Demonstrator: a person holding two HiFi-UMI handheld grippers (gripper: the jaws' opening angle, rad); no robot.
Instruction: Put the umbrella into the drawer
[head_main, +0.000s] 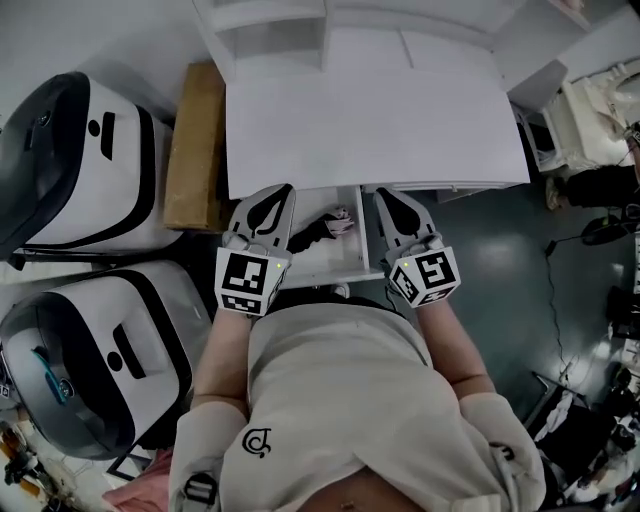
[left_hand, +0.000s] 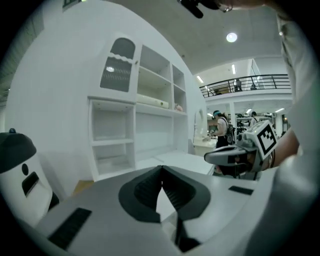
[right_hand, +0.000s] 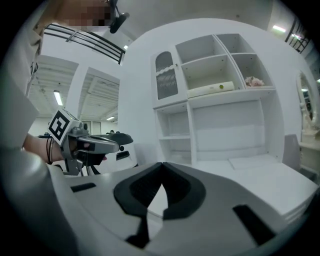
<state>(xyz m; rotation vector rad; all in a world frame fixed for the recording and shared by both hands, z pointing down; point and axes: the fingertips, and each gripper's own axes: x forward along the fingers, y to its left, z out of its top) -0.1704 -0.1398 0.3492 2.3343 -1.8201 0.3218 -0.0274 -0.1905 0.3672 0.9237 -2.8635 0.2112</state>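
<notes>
A dark folded umbrella (head_main: 314, 231) with a pink bit at one end lies inside the open white drawer (head_main: 330, 272) under the desk's front edge. My left gripper (head_main: 284, 189) hangs above the drawer's left side, its jaws shut with nothing between them. My right gripper (head_main: 381, 193) is held above the drawer's right side, also shut and empty. In the left gripper view the closed jaws (left_hand: 161, 168) point level at the desk hutch, with the right gripper (left_hand: 235, 155) alongside. In the right gripper view the tips (right_hand: 161, 164) meet, and the left gripper (right_hand: 95, 145) shows at left.
The white desk top (head_main: 370, 120) carries a shelved hutch (right_hand: 215, 90) at the back. A brown cardboard box (head_main: 195, 145) and two white-and-black rounded machines (head_main: 90, 160) (head_main: 90, 360) stand left of the desk. Cables and clutter (head_main: 590, 230) lie on the dark floor at right.
</notes>
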